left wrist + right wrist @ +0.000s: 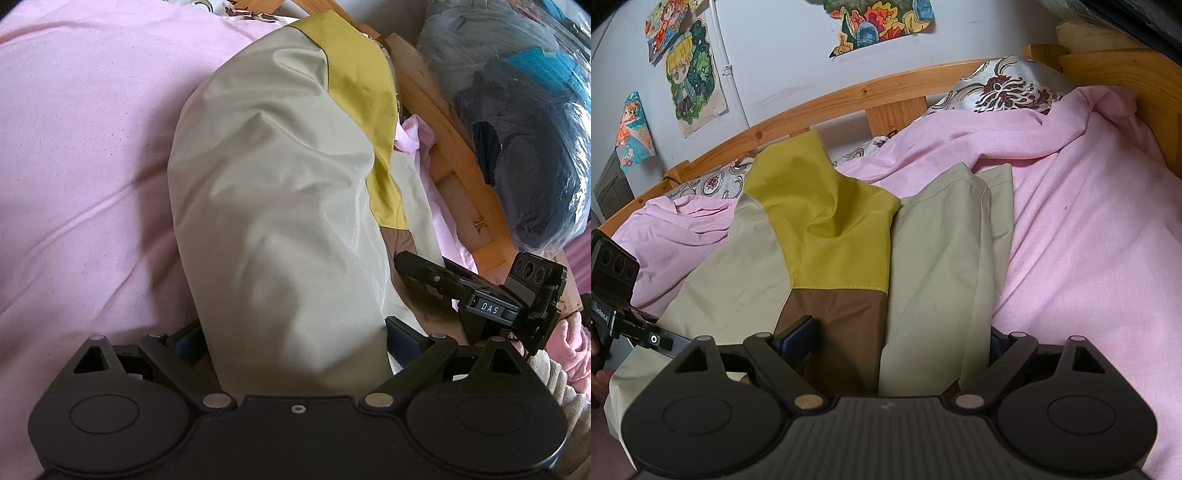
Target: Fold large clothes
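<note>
Fabric of the jacket (pixel 934 236) looks light, thin and slippery — best pinched at a hem or seam. Right gripper (pixel 897 343) stands spread wide around it, not pinching; left gripper (pixel 295 332) likewise straddles cloth — its grip I cannot tell.

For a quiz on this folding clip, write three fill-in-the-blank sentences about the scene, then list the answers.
1. The jacket lies on a ____ bedsheet.
2. Above the jacket's brown panel sits a ____ panel.
3. The bed frame is made of ____.
4. The right claw stands ____, with jacket cloth between its fingers.

Missing words: pink; yellow; wood; open
</note>
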`<act>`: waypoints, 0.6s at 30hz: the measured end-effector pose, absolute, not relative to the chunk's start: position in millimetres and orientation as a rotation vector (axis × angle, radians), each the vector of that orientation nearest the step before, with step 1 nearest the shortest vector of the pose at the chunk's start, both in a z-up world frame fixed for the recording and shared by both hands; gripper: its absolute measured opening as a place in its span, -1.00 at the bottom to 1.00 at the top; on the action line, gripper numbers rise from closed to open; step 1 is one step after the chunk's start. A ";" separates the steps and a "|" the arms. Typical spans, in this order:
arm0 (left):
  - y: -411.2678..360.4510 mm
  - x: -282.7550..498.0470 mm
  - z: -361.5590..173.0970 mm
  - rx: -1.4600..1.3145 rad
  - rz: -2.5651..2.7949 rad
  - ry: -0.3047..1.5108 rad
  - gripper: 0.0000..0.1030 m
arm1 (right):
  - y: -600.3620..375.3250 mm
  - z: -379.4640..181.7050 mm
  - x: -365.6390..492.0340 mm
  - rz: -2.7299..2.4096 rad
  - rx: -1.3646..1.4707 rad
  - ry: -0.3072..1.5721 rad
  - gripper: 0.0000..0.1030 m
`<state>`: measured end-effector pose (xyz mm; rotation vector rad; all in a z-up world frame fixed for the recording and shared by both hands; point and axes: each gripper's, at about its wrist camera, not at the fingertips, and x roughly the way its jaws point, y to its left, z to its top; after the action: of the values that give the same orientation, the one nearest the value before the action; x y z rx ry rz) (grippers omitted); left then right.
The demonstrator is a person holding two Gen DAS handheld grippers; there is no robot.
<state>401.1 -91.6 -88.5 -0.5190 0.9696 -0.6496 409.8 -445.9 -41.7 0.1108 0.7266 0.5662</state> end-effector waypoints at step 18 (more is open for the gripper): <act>-100.9 391.9 -59.3 -0.485 -0.544 0.950 -0.08 | -415.2 -14.6 396.2 0.426 0.000 0.740 -0.75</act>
<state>391.9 -100.9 -59.3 -0.4855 0.9500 -0.5443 396.2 -415.2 -14.6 -0.0003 0.7404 0.4264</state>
